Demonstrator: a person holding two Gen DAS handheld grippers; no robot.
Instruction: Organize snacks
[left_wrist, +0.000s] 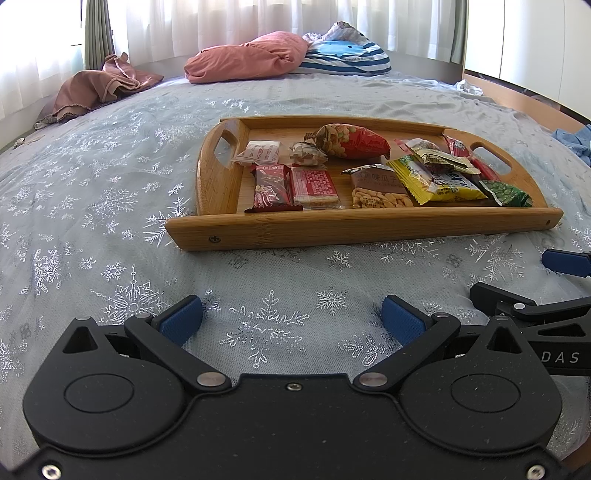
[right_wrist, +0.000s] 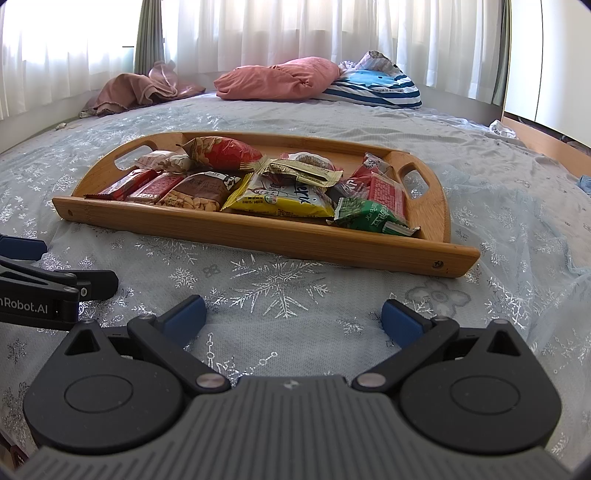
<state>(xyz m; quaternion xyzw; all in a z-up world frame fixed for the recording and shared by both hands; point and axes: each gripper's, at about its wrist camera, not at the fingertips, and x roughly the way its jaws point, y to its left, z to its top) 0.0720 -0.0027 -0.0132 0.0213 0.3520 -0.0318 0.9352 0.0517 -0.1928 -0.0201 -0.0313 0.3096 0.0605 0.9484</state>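
A bamboo tray lies on the bed ahead of both grippers, holding several snack packets. Among them are a red peanut bag, a yellow packet, a green packet, a seed packet and red bars. My left gripper rests low over the bedspread in front of the tray, open and empty. Open and empty too, my right gripper sits just right of it; its arm shows at the left wrist view's right edge.
A pale blue snowflake bedspread covers the bed. A pink pillow, a blue striped pillow and a crumpled brown cloth lie by the curtains. A wooden bed edge runs along the right.
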